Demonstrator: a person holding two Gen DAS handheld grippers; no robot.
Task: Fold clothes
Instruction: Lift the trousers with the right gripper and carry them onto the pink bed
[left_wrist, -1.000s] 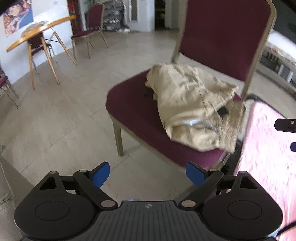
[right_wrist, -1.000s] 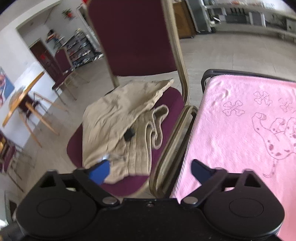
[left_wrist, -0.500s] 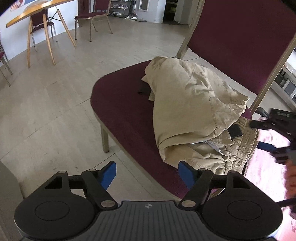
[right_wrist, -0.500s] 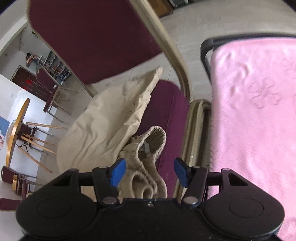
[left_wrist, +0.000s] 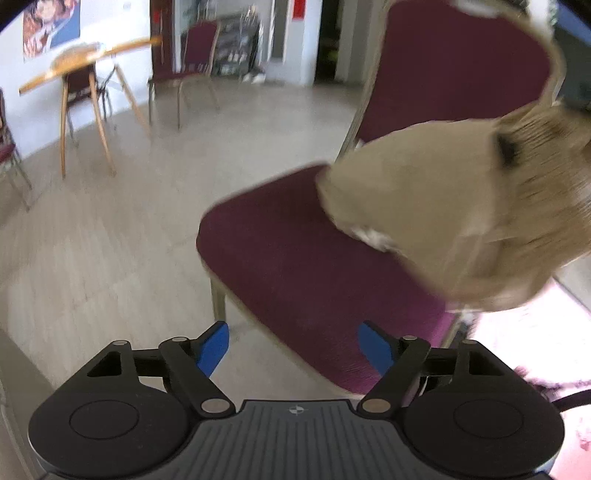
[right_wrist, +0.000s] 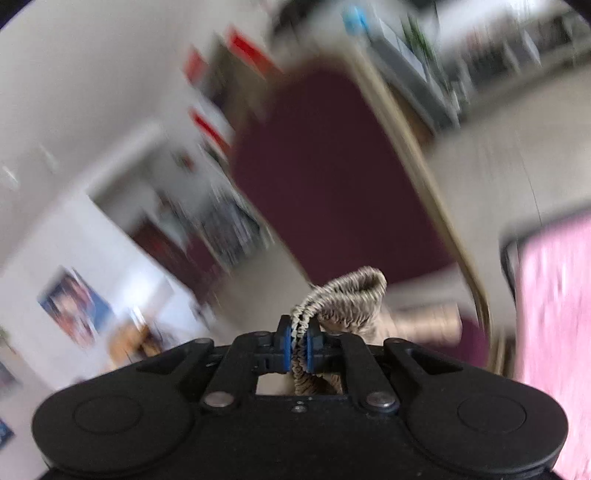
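A beige pair of shorts (left_wrist: 461, 206) hangs blurred above the right side of the maroon chair seat (left_wrist: 295, 266), lifted off the cushion. My right gripper (right_wrist: 298, 347) is closing, and its blue pads pinch the ribbed elastic waistband (right_wrist: 351, 286), which loops up past the fingertips. My left gripper (left_wrist: 293, 339) hovers over the front edge of the seat. Its jaws are opening and hold nothing. The shorts stay to its upper right, apart from it.
The chair's tall maroon back (right_wrist: 325, 177) stands behind the shorts. A pink towel-covered surface (right_wrist: 554, 314) lies right of the chair. Farther off on the tiled floor are a wooden table (left_wrist: 92, 59) and another maroon chair (left_wrist: 199, 48).
The right gripper closed on the waistband and rose, pulling the shorts up off the seat. The left gripper drew back from the seat and stayed empty.
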